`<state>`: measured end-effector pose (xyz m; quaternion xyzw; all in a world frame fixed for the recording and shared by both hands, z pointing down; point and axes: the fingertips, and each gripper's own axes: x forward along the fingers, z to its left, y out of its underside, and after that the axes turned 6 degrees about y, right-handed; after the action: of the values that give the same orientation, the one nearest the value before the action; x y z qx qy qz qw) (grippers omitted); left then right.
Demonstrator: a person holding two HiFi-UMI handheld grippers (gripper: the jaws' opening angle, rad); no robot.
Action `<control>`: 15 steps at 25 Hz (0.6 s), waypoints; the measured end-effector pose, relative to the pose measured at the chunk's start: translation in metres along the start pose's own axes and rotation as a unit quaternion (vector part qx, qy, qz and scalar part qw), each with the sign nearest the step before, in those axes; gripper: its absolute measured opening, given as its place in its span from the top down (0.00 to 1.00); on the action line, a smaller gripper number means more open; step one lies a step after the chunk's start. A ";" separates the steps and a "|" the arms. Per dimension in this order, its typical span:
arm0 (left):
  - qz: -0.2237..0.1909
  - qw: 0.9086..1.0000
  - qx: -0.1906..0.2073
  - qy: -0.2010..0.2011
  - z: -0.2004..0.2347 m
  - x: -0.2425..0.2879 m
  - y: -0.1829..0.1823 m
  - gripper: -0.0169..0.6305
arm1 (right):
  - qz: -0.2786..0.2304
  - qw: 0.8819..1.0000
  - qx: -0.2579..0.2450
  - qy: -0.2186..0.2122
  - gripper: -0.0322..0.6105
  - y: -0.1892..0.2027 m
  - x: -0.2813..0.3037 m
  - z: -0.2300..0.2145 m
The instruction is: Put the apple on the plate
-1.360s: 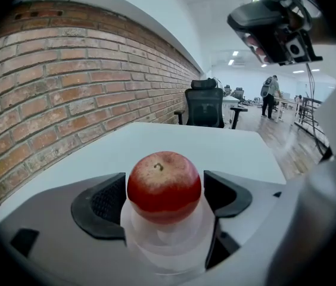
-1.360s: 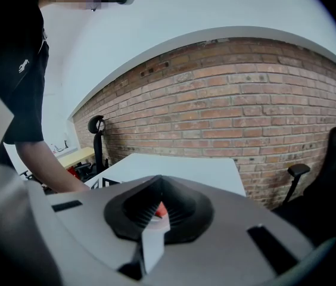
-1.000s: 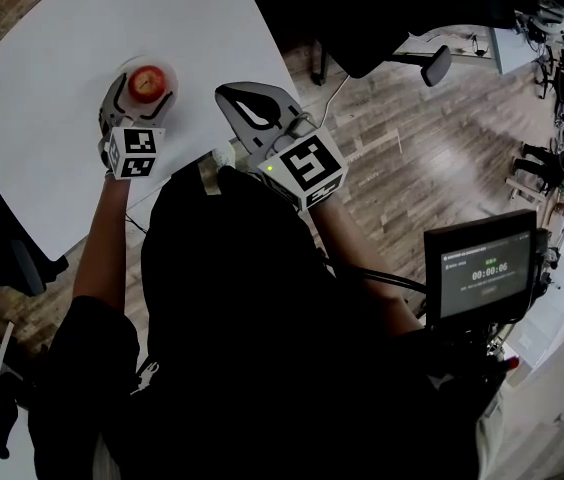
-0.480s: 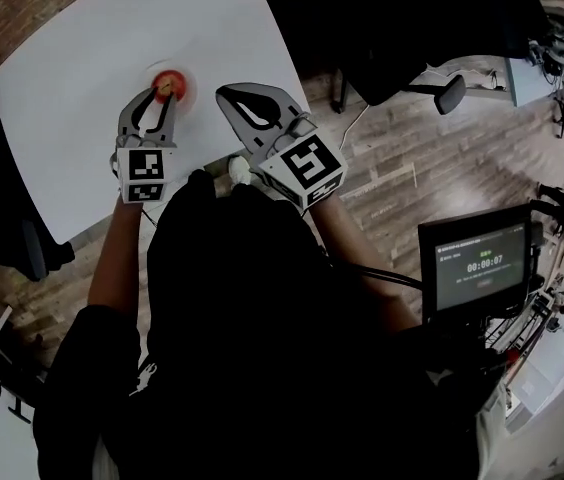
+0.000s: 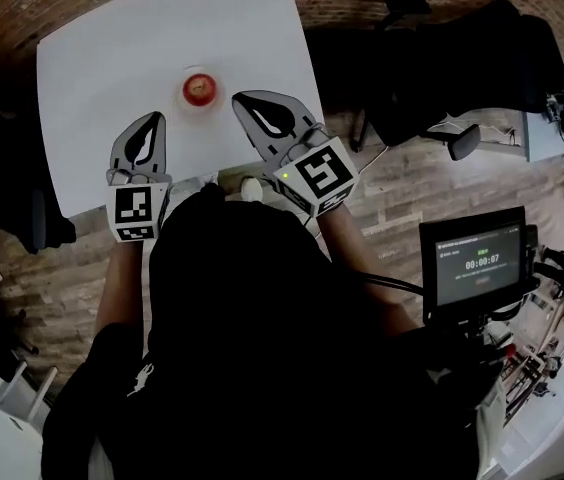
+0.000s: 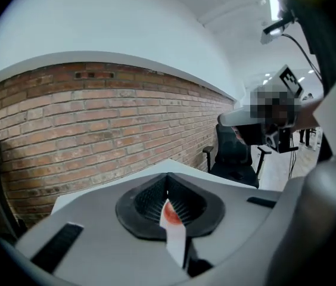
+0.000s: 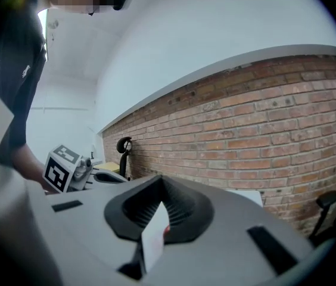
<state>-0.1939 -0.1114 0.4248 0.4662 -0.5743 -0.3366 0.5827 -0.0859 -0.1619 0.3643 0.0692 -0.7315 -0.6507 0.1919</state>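
The red apple (image 5: 199, 89) rests on a small pale plate (image 5: 200, 109) on the white table (image 5: 102, 58); the plate's rim barely shows. My left gripper (image 5: 153, 118) hangs shut and empty, nearer to me and left of the apple, not touching it. My right gripper (image 5: 241, 97) is also shut and empty, just right of the apple. In the left gripper view a sliver of the apple (image 6: 170, 214) shows through the slit between the meeting jaws. A red speck of the apple (image 7: 165, 231) shows the same way in the right gripper view.
The table's near edge (image 5: 187, 180) runs just under both grippers. Dark office chairs (image 5: 432, 63) stand on the wooden floor to the right. A monitor (image 5: 477, 263) is at my right side. A brick wall (image 6: 84, 124) lies beyond the table.
My left gripper has let go of the apple, shut with nothing in it, and drawn back and up. The apple stays on the plate. The right gripper has shifted slightly.
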 end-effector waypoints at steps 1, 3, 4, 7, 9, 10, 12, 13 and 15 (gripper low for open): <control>-0.001 1.000 -0.001 -0.008 0.002 -0.008 0.000 0.96 | -0.003 1.000 -0.001 -0.002 0.95 -0.001 0.000 0.001; -0.001 1.000 -0.004 -0.023 0.006 -0.019 0.001 0.96 | -0.005 1.000 -0.001 -0.004 0.95 -0.002 0.000 0.002; -0.001 1.000 -0.007 -0.028 0.007 -0.024 0.001 0.96 | -0.006 1.000 -0.001 -0.006 0.95 -0.003 0.000 0.003; -0.007 0.999 -0.016 -0.034 0.009 -0.030 -0.001 0.96 | -0.006 1.000 -0.001 -0.011 0.95 -0.003 0.001 0.006; -0.013 0.999 -0.017 -0.031 0.007 -0.028 -0.004 0.96 | -0.008 1.000 -0.002 -0.011 0.95 -0.003 0.000 0.006; -0.015 0.999 -0.017 -0.029 0.006 -0.027 -0.004 0.96 | -0.010 1.000 -0.002 -0.010 0.95 -0.003 -0.001 0.005; -0.014 0.999 -0.016 -0.025 0.004 -0.024 -0.004 0.96 | -0.012 1.000 -0.002 -0.006 0.95 -0.004 -0.002 0.003; -0.012 1.000 -0.016 -0.022 0.003 -0.023 -0.003 0.96 | -0.011 1.000 -0.002 -0.004 0.95 -0.003 -0.003 0.002; -0.007 1.000 -0.017 -0.017 0.002 -0.021 -0.001 0.96 | -0.009 1.000 -0.002 -0.002 0.95 -0.002 -0.003 0.001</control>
<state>-0.1978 -0.0925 0.4167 0.4547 -0.5746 -0.3585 0.5784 -0.0836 -0.1606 0.3617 0.0739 -0.7297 -0.6543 0.1843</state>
